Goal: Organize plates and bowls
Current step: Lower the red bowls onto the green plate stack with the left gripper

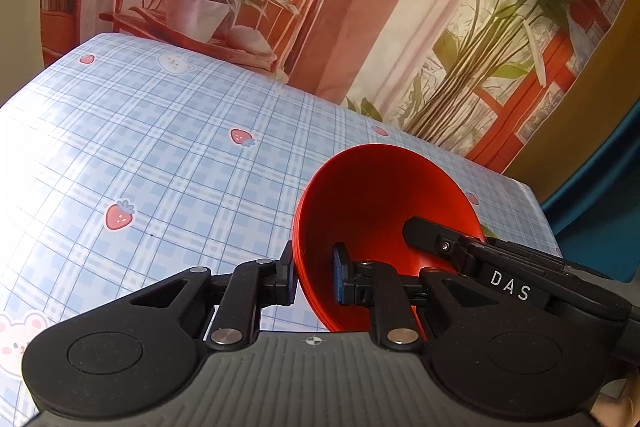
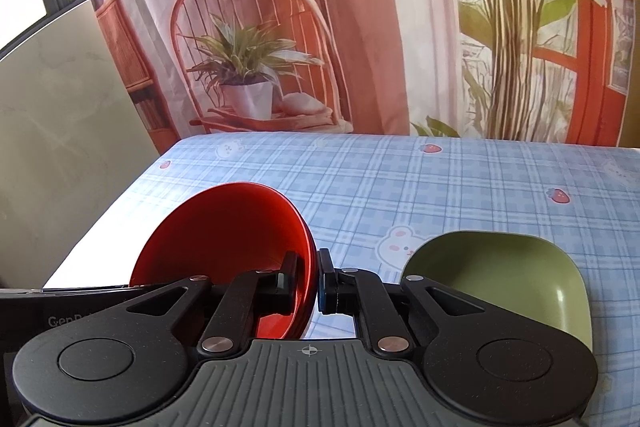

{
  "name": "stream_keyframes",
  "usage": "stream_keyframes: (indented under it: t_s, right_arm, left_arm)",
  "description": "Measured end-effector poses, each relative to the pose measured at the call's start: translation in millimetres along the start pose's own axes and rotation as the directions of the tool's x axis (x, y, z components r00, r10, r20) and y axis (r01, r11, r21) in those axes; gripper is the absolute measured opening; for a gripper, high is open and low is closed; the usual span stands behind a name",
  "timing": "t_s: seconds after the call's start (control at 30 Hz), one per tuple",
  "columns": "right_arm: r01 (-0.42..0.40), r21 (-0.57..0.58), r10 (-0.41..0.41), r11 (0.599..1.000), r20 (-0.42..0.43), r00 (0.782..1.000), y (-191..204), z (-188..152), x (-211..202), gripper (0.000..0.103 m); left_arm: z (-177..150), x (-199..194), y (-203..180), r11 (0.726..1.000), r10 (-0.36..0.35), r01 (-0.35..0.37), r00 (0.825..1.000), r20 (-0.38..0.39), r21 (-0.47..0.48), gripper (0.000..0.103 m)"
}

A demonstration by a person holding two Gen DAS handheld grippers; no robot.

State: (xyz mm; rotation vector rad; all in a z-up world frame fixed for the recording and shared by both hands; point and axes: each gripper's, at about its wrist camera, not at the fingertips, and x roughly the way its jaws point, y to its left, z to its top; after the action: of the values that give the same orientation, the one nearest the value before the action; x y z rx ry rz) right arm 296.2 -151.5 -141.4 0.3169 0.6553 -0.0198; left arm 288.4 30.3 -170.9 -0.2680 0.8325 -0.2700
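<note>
A red bowl [image 1: 376, 211] is held tilted above the blue checked tablecloth [image 1: 160, 155]. My left gripper [image 1: 316, 273] is shut on its left rim, one finger inside and one outside. My right gripper [image 2: 310, 281] is shut on the opposite rim of the same red bowl [image 2: 224, 231]. The right gripper's body shows in the left wrist view [image 1: 500, 267] behind the bowl. A green squarish plate [image 2: 500, 275] lies on the cloth to the right of the right gripper.
The table [image 2: 440, 187] ends at a printed backdrop curtain [image 2: 360, 27] at the back and at a beige wall [image 2: 60, 107] on the left. A blue object [image 1: 600, 227] stands past the table's right end.
</note>
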Motion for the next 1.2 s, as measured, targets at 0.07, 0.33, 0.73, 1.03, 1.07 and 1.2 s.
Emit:
stream_keyframes:
  t_s: [0.07,0.33,0.73,1.03,1.07,1.2]
  right_arm:
    - [-0.001,0.001,0.001,1.0,0.007,1.0,-2,0,-3,0.009]
    - [-0.003,0.004,0.003,1.0,0.043,0.999,-15,1,-19,0.01]
    - [0.024,0.027,-0.027,0.999,0.091,0.996,-49,7,-44,0.011]
    - [0.058,0.074,-0.066,0.996,0.112,0.991,-85,5,-58,0.011]
    - [0.06,0.081,-0.069,0.995,0.111,0.991,-88,5,-58,0.011]
    - [0.072,0.106,-0.084,0.992,0.108,0.991,-101,3,-59,0.011]
  left_arm:
    - [1,-3,-4,1.0,0.001,-0.001,1.0,0.004,0.012,0.018]
    - [1,-7,-26,0.998,-0.003,0.002,1.0,0.014,0.068,0.018]
    - [3,-1,-62,0.986,-0.028,0.028,1.0,-0.001,0.162,0.018]
    - [1,16,-88,0.975,-0.065,0.077,0.996,-0.062,0.208,0.018]
    - [1,17,-90,0.974,-0.065,0.078,0.996,-0.067,0.213,0.018]
    - [1,26,-98,0.967,-0.064,0.082,0.995,-0.082,0.24,0.018]
